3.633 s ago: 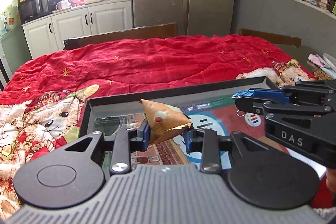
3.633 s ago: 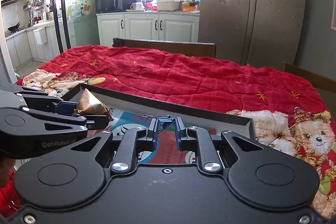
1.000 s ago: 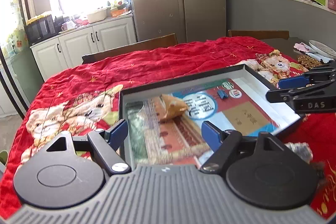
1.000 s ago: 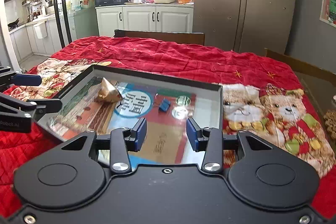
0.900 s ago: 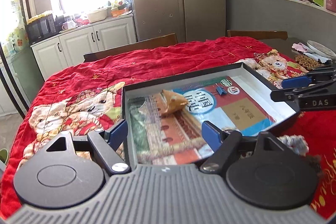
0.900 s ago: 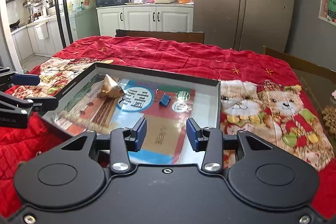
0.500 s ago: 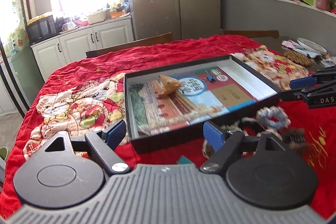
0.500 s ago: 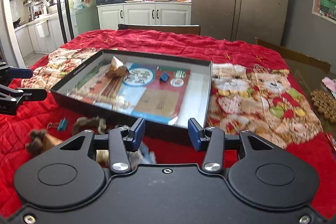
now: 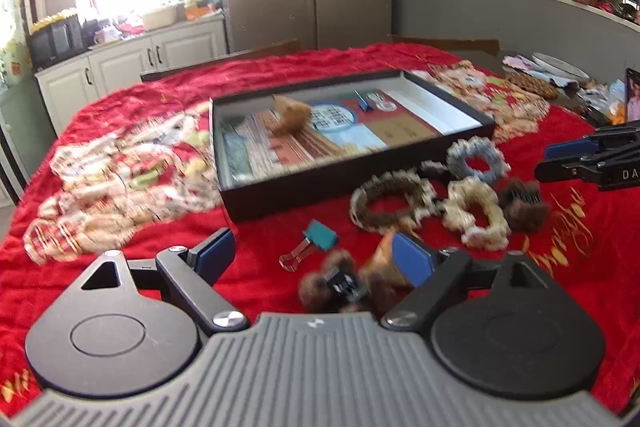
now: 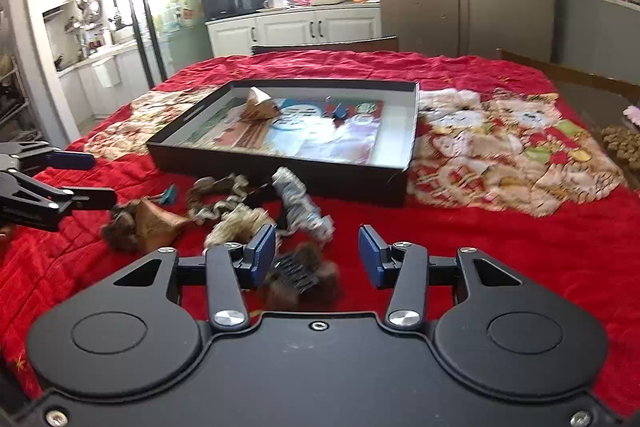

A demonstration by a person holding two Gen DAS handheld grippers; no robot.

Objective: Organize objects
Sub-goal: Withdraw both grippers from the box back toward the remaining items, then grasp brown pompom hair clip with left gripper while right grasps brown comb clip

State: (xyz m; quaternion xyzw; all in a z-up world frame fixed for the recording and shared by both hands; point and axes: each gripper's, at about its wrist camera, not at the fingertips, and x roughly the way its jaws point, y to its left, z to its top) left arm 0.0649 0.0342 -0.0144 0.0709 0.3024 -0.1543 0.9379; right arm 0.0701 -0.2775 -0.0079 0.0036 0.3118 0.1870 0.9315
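Note:
A black shallow box [image 9: 448, 139] [image 10: 414, 115] lies on the red quilt and holds a gold wrapper [image 9: 290, 113] [image 10: 260, 109] and a blue binder clip [image 9: 363, 103] [image 10: 339, 111]. In front of the box lie several scrunchies [image 9: 474, 157] [image 10: 298, 205], a teal binder clip [image 9: 320, 234] [image 10: 170, 194], a second gold wrapper [image 10: 154, 221] and two furry brown hair claws [image 9: 340, 285] [image 10: 300, 277]. My left gripper [image 9: 312, 257] is open and empty above the near claw. My right gripper [image 10: 316, 253] is open and empty above the other claw.
The red bear-print quilt [image 9: 120, 163] covers the whole table. Plates and snacks [image 9: 556, 65] sit at the far right edge. Wooden chair backs [image 10: 324, 47] stand behind the table, with kitchen cabinets and a fridge beyond.
Both grippers let go of the gold wrapper and blue clip inside the box, opened wide, and pulled back toward me. The loose objects in front of the box have come into view.

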